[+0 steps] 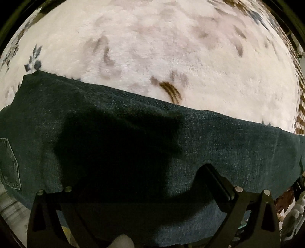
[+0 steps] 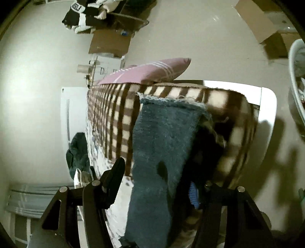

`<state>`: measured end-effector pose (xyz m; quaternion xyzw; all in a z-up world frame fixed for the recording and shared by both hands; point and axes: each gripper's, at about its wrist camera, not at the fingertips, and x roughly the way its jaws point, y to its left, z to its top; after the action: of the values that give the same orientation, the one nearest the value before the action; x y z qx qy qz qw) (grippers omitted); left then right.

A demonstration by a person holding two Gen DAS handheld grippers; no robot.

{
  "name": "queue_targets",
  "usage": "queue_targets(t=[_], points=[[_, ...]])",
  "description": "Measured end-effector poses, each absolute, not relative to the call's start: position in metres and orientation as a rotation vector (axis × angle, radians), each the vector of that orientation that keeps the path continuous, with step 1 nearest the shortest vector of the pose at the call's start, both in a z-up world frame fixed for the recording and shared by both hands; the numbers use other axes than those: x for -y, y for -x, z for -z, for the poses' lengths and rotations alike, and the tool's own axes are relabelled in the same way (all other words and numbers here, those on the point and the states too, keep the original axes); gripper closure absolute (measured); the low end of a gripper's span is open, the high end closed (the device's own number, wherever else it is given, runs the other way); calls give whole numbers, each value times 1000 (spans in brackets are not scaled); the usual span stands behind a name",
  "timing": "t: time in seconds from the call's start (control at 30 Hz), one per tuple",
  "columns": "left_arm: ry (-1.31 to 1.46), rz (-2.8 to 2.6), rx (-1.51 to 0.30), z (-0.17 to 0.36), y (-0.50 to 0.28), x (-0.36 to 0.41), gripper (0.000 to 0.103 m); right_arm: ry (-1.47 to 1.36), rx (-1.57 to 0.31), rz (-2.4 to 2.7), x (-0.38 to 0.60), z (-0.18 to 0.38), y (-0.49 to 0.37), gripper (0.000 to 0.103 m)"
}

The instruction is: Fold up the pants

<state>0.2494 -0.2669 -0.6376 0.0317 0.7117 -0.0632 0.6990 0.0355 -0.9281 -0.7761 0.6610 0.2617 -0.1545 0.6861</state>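
The pants (image 1: pixel 219 137) are dark blue-green denim, spread in a wide band across a white fluffy blanket (image 1: pixel 171 47); a stitched back pocket (image 1: pixel 9 164) shows at the left edge. My left gripper (image 1: pixel 137 183) hovers over the near edge of the denim with its fingers wide apart; only its right finger (image 1: pixel 213 177) shows clearly, the left is lost in shadow. In the right wrist view a pant leg (image 2: pixel 164 137) with a frayed hem hangs between the spread fingers of my right gripper (image 2: pixel 162 177). Its left finger (image 2: pixel 114 175) is clear of the cloth; the right finger is hidden behind the denim.
A brown-and-cream checked blanket (image 2: pixel 114 114) covers the bed, with a pink striped pillow (image 2: pixel 152 70) at its far end. A dark garment heap (image 2: pixel 78 152) lies beside the bed. Cardboard boxes (image 2: pixel 266 28) and clothes (image 2: pixel 83 15) sit on the floor beyond.
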Motion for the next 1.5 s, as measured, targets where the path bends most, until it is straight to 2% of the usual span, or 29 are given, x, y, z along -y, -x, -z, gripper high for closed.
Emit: queue_targets(t=[0.13,0.17,0.2,0.23,0.27,0.53,0.67,0.8,1.0,1.3,1.33,1.43,1.5], points=[[-58,120,-1550,637,-225,253,0,-1495,-542,324,930,780,-49,43],[-50,113,-1542,637,-224,254,0,-1478,-545,334,929,778,-53,60],[-47,108,-1536,636,-222,256,0,-1449,-568,350,928,776,-58,85],[-44,103,-1532,636,-221,256,0,-1414,-596,371,925,773,-63,93],[-40,100,-1530,635,-219,255,0,-1391,-606,384,922,769,-67,94],[99,141,-1495,598,-211,231,0,-1176,-610,306,855,678,-94,95],[148,163,-1450,566,-204,201,0,-1037,-648,191,781,626,-130,95],[192,151,-1424,547,-201,148,0,-951,-712,80,700,611,-165,95],[205,111,-1410,543,-194,83,0,-798,-901,-63,560,654,-209,95],[206,46,-1393,553,-189,12,0,-523,-1136,-143,415,740,-231,94],[220,35,-1397,555,-188,5,0,-496,-1157,-127,406,745,-233,92],[242,1,-1399,558,-185,-12,0,-381,-1234,-99,381,752,-240,78],[271,-38,-1393,558,-180,-30,0,-429,-1275,-159,366,747,-243,60]])
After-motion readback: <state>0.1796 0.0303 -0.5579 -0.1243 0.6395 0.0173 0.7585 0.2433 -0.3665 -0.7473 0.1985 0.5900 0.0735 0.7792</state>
